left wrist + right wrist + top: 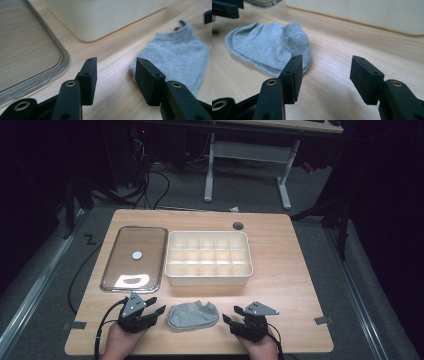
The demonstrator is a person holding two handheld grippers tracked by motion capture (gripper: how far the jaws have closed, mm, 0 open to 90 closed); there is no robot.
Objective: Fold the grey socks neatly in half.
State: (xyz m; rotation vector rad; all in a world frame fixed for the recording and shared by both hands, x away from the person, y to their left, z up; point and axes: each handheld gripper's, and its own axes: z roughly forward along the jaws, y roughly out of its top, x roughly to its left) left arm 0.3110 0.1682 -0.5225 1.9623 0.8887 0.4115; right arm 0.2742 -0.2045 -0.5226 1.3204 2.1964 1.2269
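Observation:
A grey ankle sock (192, 315) lies flat near the table's front edge, between my two grippers. My left gripper (153, 306) rests just left of it, open, nothing between its jaws; in the left gripper view the sock (180, 53) spreads to the right of the gap (116, 75). My right gripper (232, 314) sits just right of the sock, open and holding nothing; in the right gripper view the sock (269, 47) lies to the left, beyond the left jaw, and the gap (325, 75) shows bare wood.
A cream divided storage box (208, 278) stands behind the sock at mid table. A clear lid (134, 257) lies flat to its left. A round cable hole (238, 225) sits at the table's far edge. The box wall (105, 17) rises close ahead of the left gripper.

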